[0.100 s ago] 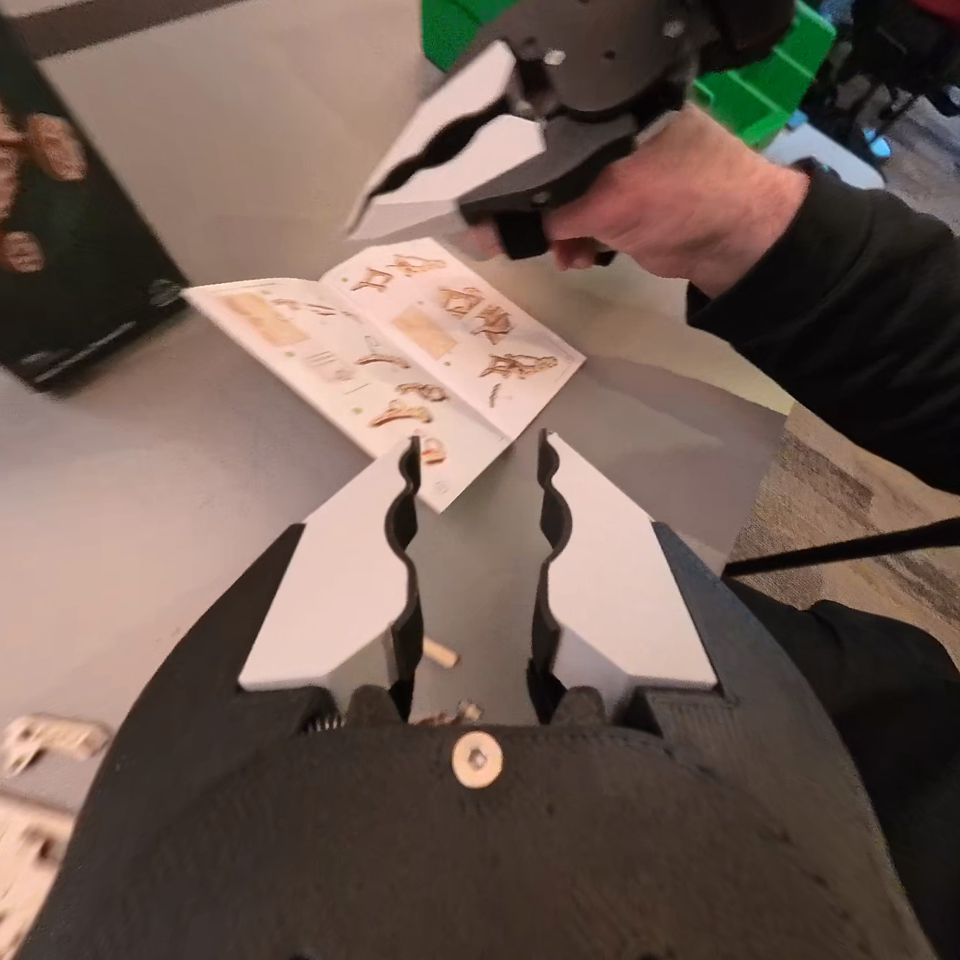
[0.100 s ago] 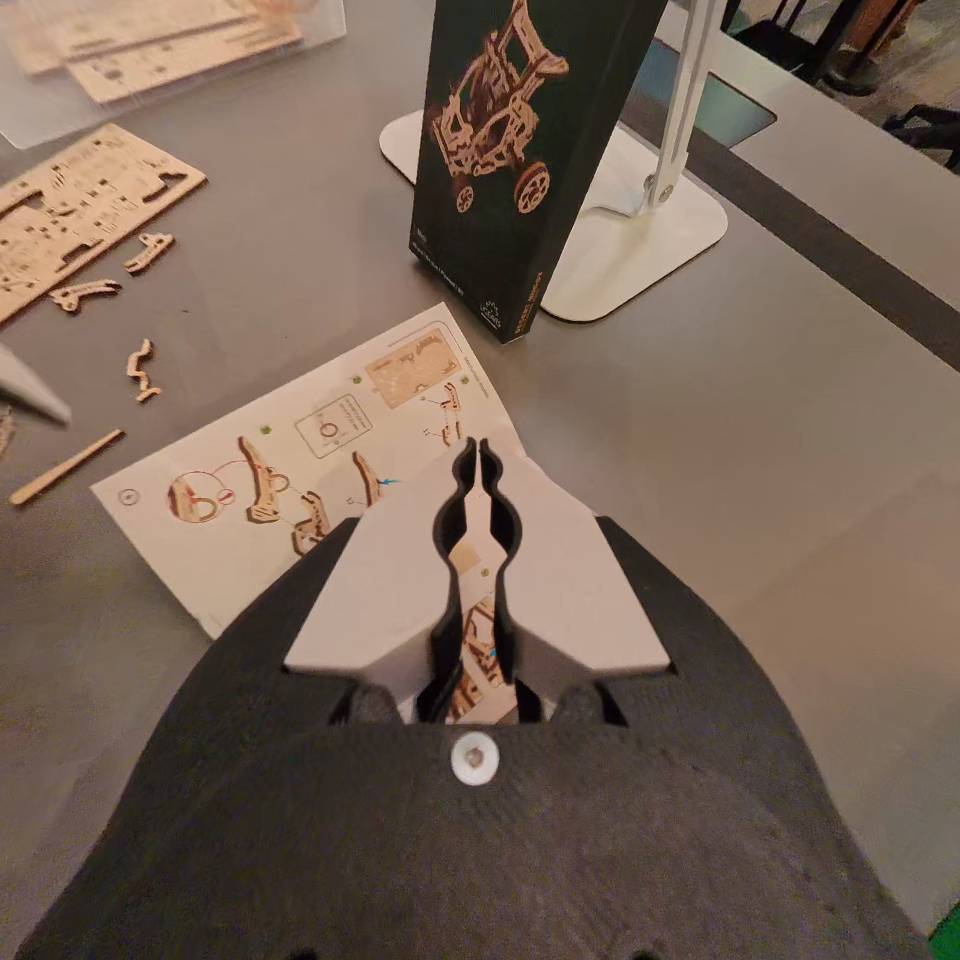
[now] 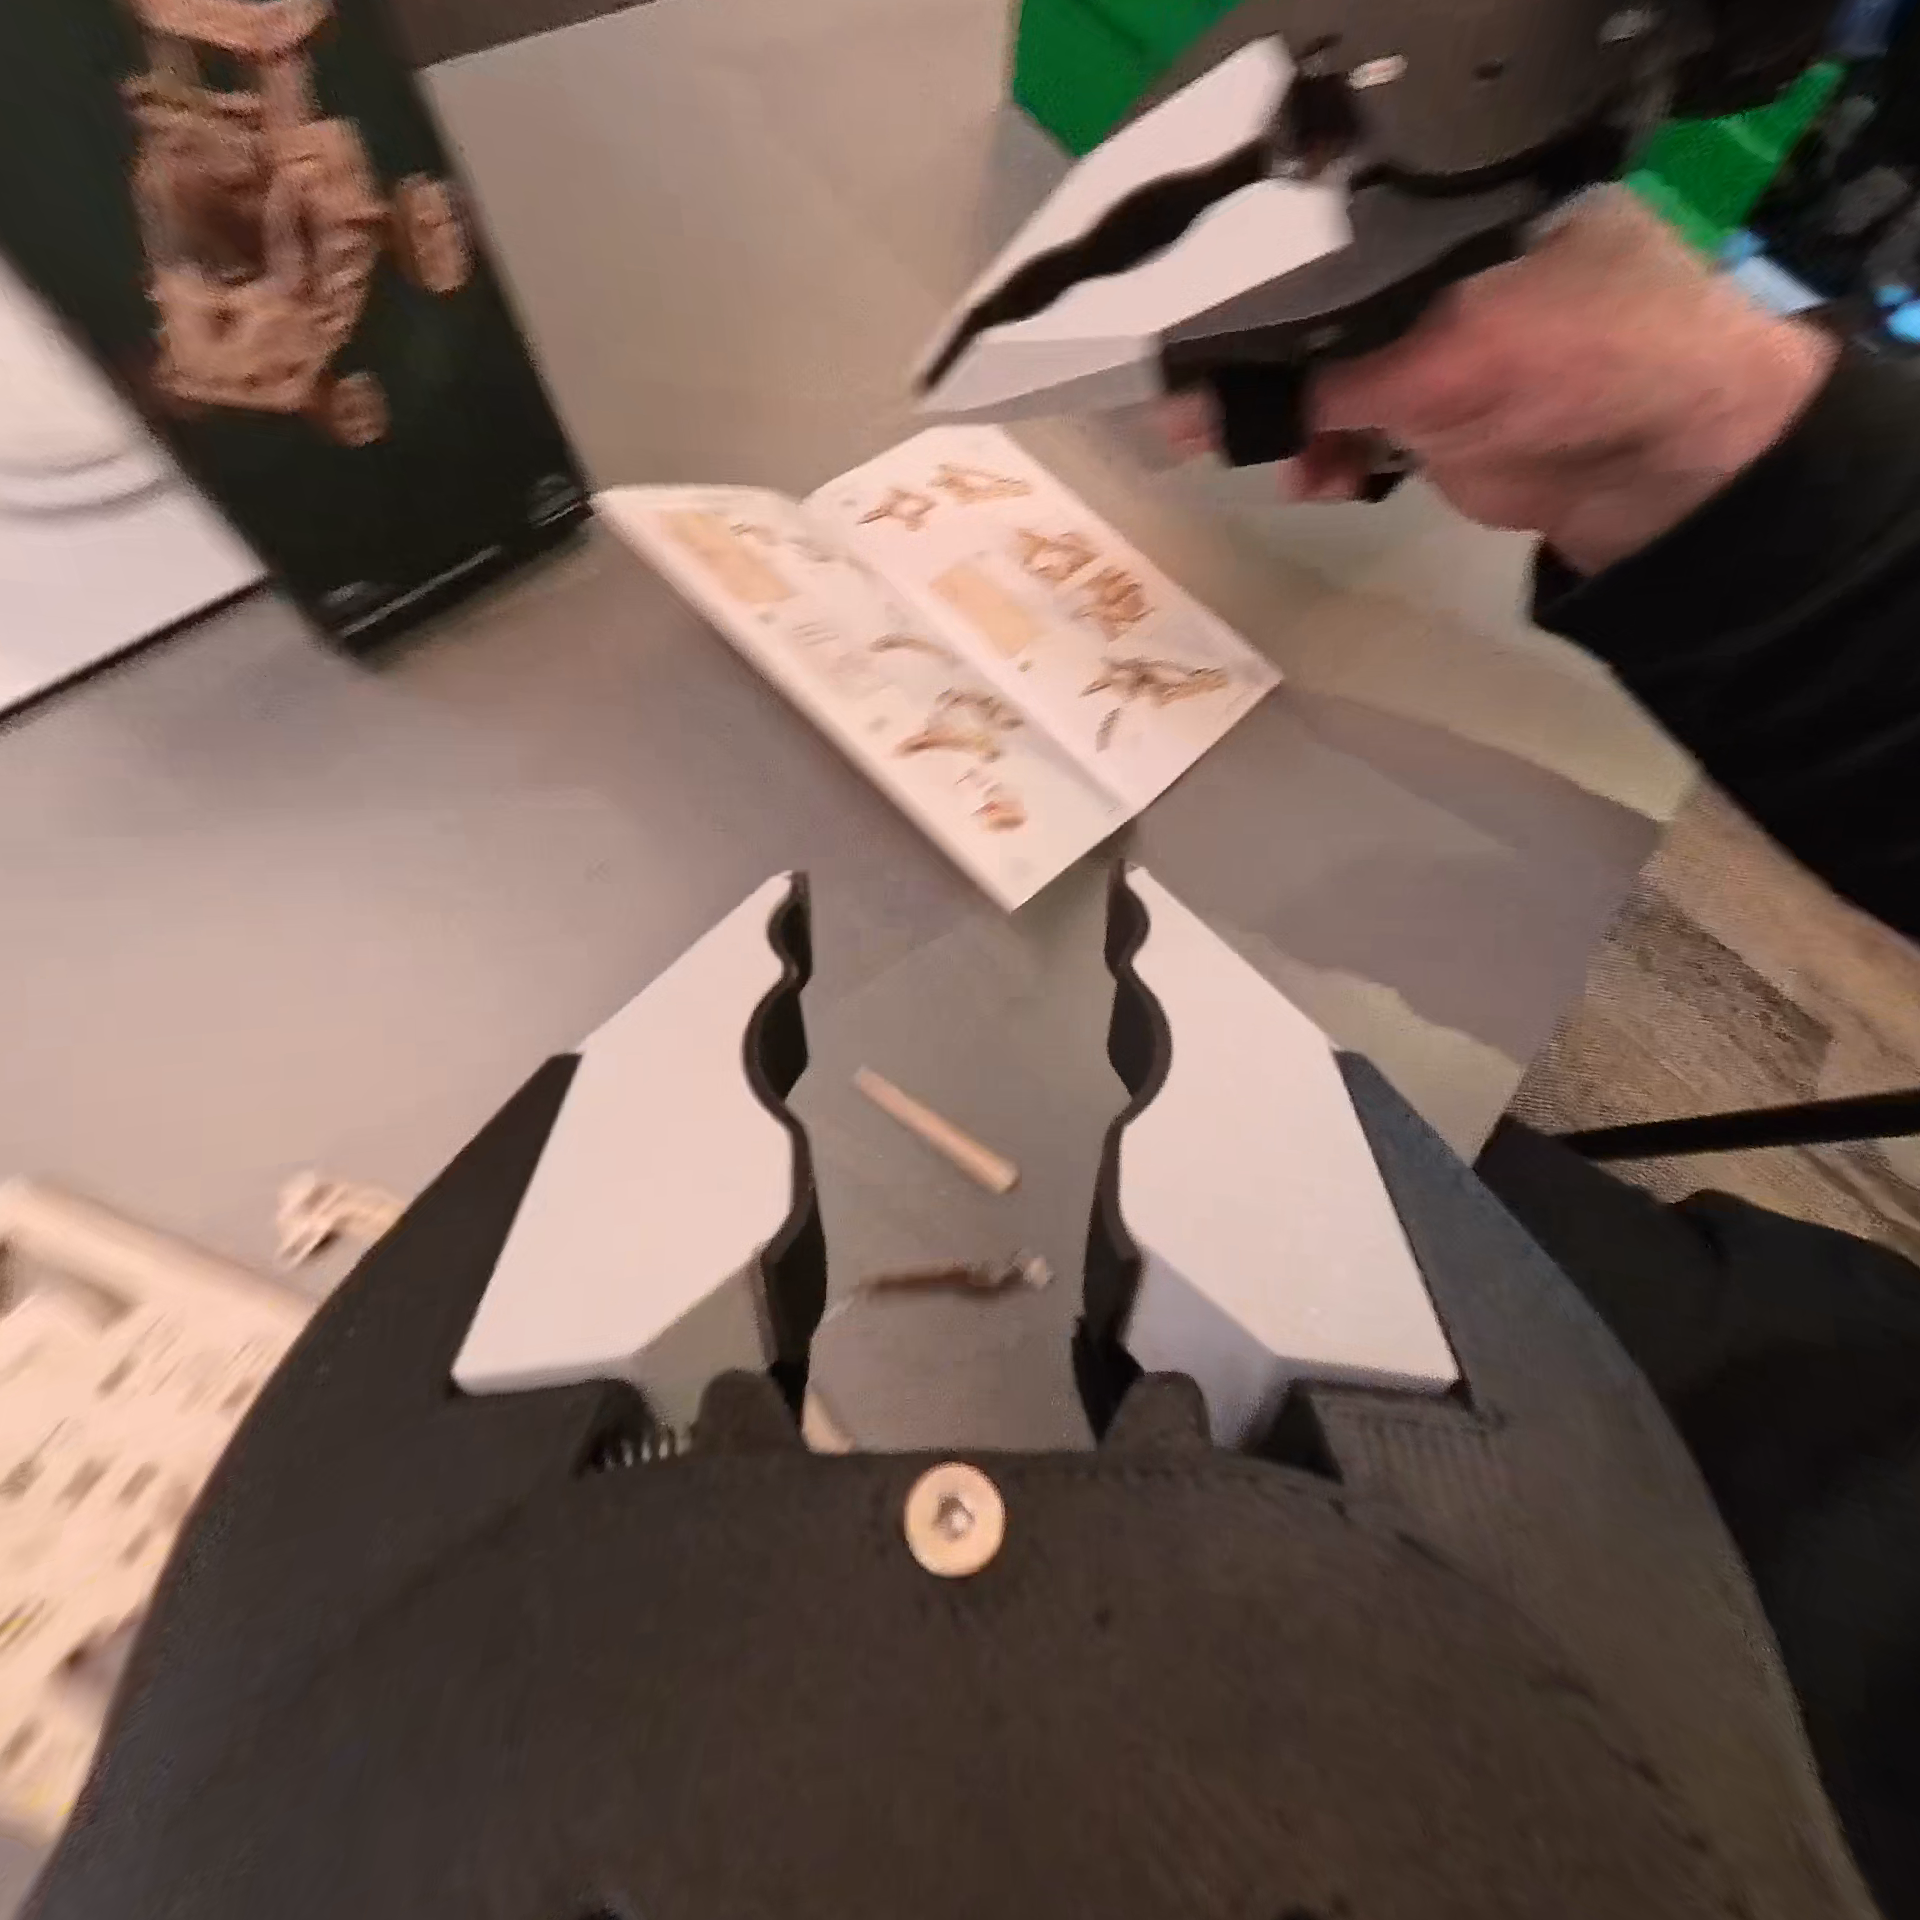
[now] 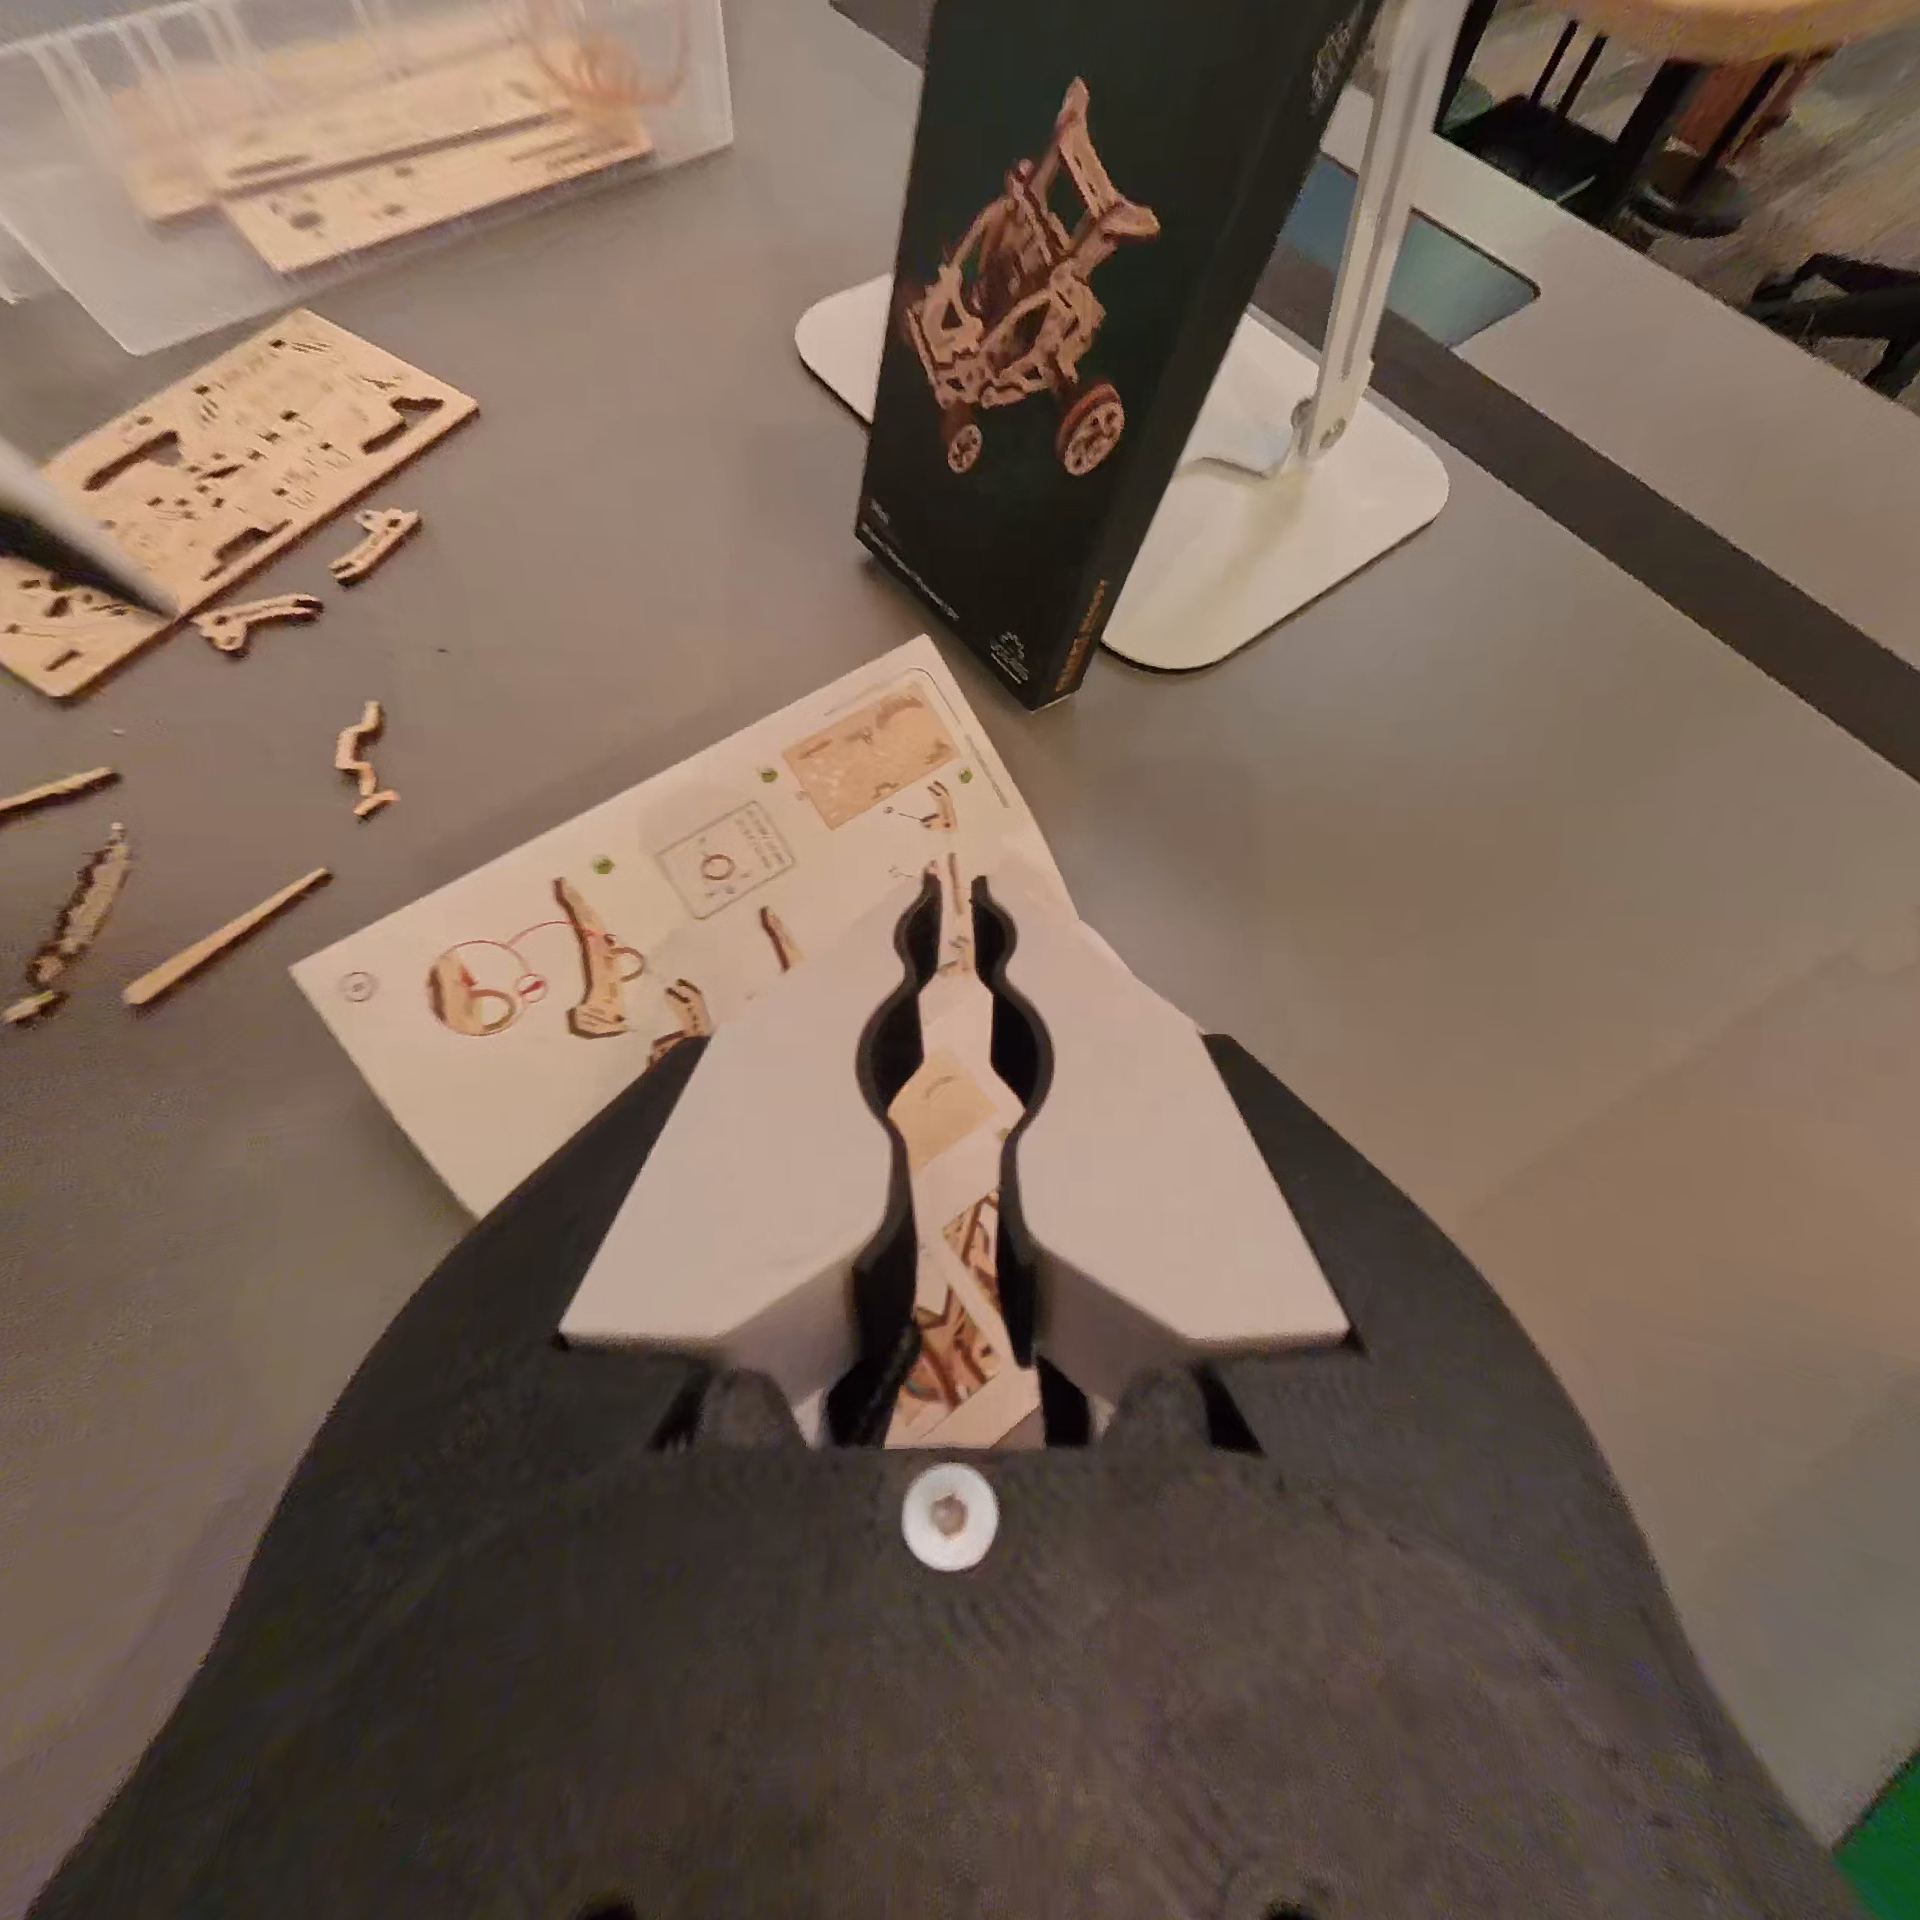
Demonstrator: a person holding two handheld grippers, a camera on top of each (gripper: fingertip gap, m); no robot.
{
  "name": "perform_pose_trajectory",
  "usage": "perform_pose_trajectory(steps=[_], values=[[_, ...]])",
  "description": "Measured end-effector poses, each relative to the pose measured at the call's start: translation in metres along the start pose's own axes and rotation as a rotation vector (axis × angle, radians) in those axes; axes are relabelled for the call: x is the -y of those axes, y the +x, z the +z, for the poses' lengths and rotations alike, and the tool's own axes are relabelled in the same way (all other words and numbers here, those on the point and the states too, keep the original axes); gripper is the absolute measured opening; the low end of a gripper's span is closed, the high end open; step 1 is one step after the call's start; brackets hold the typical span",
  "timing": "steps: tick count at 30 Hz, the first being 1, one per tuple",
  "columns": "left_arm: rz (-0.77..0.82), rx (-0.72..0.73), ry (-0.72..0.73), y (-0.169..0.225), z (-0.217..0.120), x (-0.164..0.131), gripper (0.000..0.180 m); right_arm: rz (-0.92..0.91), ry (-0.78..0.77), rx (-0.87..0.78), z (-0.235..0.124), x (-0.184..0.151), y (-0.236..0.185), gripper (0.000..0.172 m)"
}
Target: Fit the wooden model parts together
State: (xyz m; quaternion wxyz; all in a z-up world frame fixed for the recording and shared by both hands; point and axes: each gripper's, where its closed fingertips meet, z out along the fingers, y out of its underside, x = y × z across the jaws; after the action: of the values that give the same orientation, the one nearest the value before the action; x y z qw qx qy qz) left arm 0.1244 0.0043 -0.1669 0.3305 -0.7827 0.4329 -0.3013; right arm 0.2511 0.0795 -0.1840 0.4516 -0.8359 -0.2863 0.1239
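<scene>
Right wrist view | grey table (image 4: 1351, 935) | right tongs (image 4: 954, 883) narrow, bare | left tongs (image 3: 956, 883) wide

Dark box (image 3: 281, 312) blurred, its top cut off.

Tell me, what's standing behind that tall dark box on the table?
Behind the dark box lies a flat white stand base with a slanted white arm rising from it. The box covers part of the base.
</scene>
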Motion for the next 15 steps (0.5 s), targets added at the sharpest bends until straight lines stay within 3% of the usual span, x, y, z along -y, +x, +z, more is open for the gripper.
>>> perform_pose_trajectory(steps=[3,7,9,11,13,15], values=[[-0.067,0.131,-0.048,-0.041,-0.039,-0.024,0.073,-0.026,0.003,0.062,-0.009,0.009,-0.028,0.015],[-0.209,0.284,-0.112,-0.090,-0.086,-0.074,0.083,-0.063,-0.049,0.233,-0.006,0.021,-0.102,0.037],[-0.324,0.292,-0.186,-0.101,-0.094,-0.109,0.095,-0.066,-0.057,0.338,-0.001,0.033,-0.149,0.045],[-0.415,0.292,-0.200,-0.108,-0.096,-0.133,0.096,-0.054,-0.039,0.429,0.008,0.047,-0.191,0.045],[-0.491,0.282,-0.186,-0.111,-0.092,-0.147,0.097,-0.069,-0.071,0.471,0.026,0.051,-0.222,0.052],[-0.506,0.304,-0.135,-0.117,-0.093,-0.145,0.090,-0.078,-0.123,0.498,0.051,0.048,-0.242,0.047]])
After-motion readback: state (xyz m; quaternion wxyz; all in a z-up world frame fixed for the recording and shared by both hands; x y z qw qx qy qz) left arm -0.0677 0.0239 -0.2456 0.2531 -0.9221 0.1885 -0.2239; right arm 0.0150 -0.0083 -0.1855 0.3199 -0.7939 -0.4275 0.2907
